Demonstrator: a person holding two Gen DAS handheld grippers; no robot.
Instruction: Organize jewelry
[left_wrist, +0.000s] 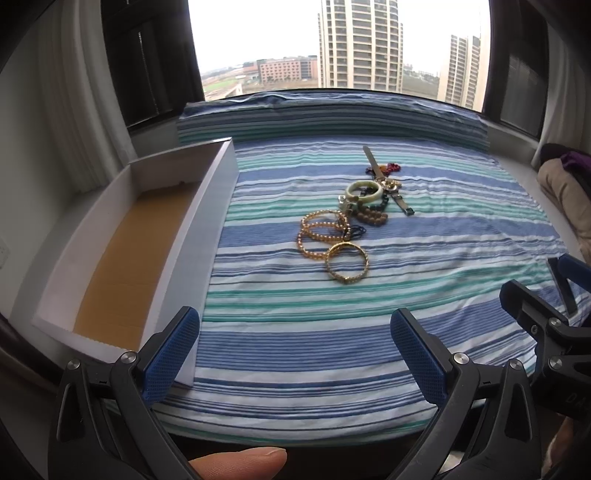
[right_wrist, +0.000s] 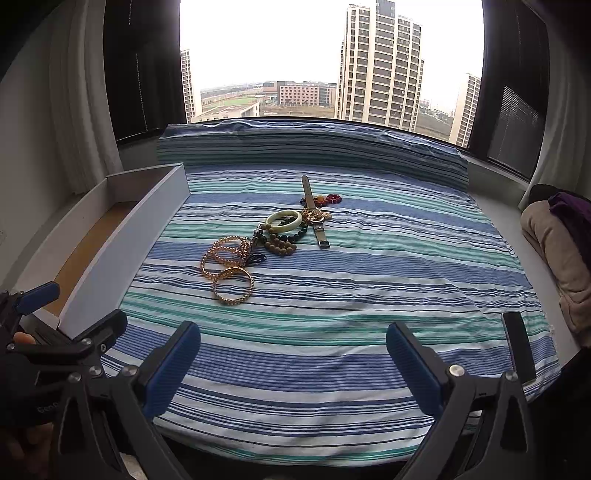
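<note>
at nine o'clock a white box with a brown floor sits on the striped cloth covering the window ledge, white curtain behind it. the jewelry pile lies at the cloth's middle, toward twelve o'clock: gold bangle nearest, amber bead bracelets, pale jade bangle, a watch. past the striped cushion, a window shows tower blocks. at three o'clock lies bundled clothing. left gripper and right gripper hover low with fingers wide, holding nothing.
</note>
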